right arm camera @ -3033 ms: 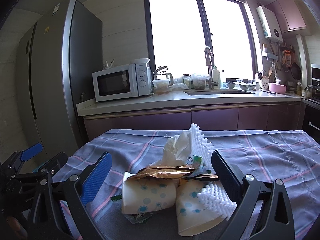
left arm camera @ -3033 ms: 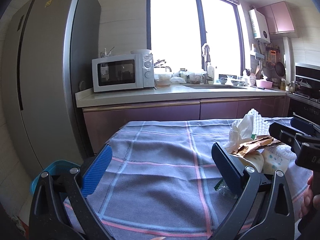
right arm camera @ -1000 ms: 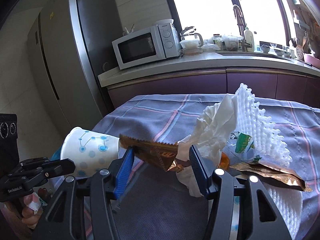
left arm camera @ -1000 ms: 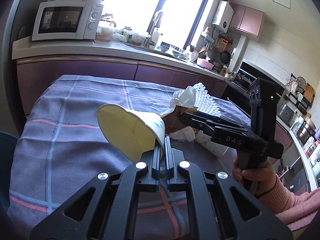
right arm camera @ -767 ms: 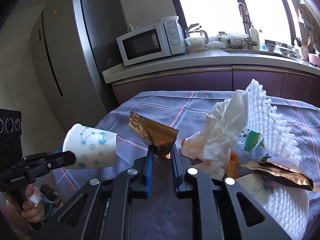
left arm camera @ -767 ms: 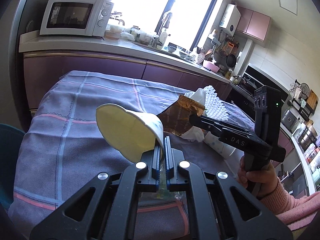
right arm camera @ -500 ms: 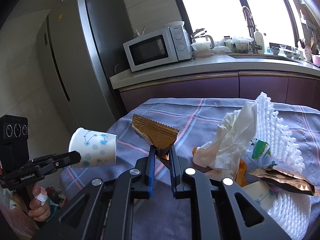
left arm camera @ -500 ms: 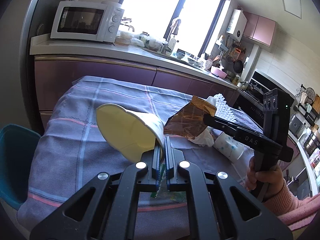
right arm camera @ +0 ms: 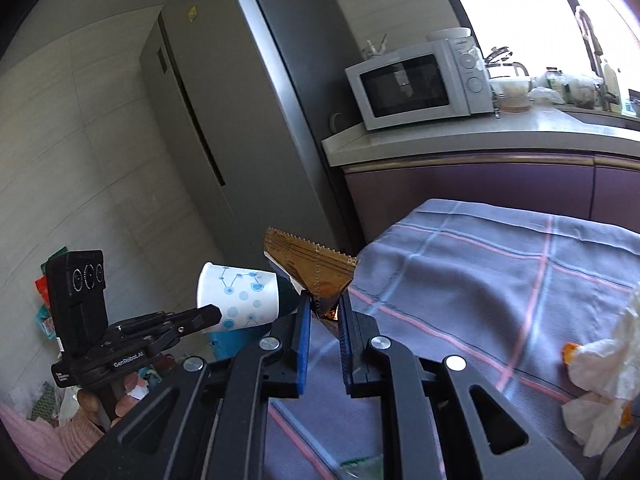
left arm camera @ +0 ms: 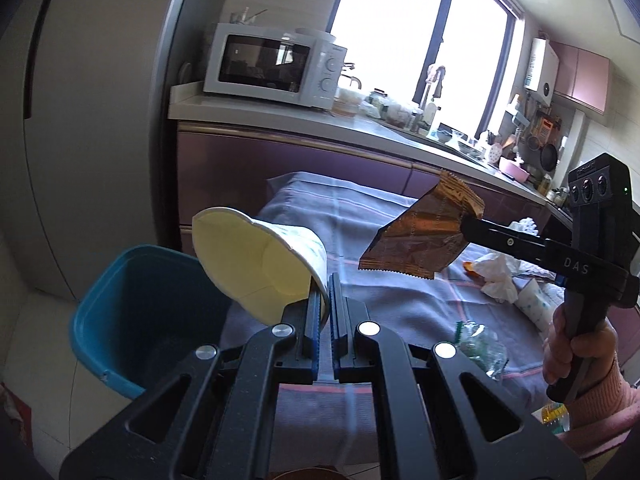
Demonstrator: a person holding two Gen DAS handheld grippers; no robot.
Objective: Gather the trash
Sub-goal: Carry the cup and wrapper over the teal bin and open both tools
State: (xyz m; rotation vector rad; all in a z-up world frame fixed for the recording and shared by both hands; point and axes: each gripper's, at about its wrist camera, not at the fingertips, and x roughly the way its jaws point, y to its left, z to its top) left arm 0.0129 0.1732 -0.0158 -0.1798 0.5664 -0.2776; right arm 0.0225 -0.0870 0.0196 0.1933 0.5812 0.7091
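White lettering reads "DAS" on the side of the right gripper (left arm camera: 466, 226) and "GenRobot.AI" on the side of the left gripper (right arm camera: 214, 316); the crinkled gold-brown foil snack wrapper (right arm camera: 316, 276) carries small dark print along its edge, too fine to read fully.

The left gripper's blue-padded fingers (left arm camera: 314, 320) are pressed almost together, pinching the rim wall of a white paper cup with blue dot-and-line print (right arm camera: 238, 294). The cup lies on its side, long axis roughly level, its open mouth toward the left camera and its base pointing away, hanging over the teal plastic bin (left arm camera: 132, 312) on the floor beside the purple checked cloth-covered surface (right arm camera: 500, 280).

The right gripper's fingers (right arm camera: 302, 336) stand narrowly apart, clamping the wrapper's lower corner; the wrapper fans upward, serrated edge on top, held in the air above the surface's edge near the cup.
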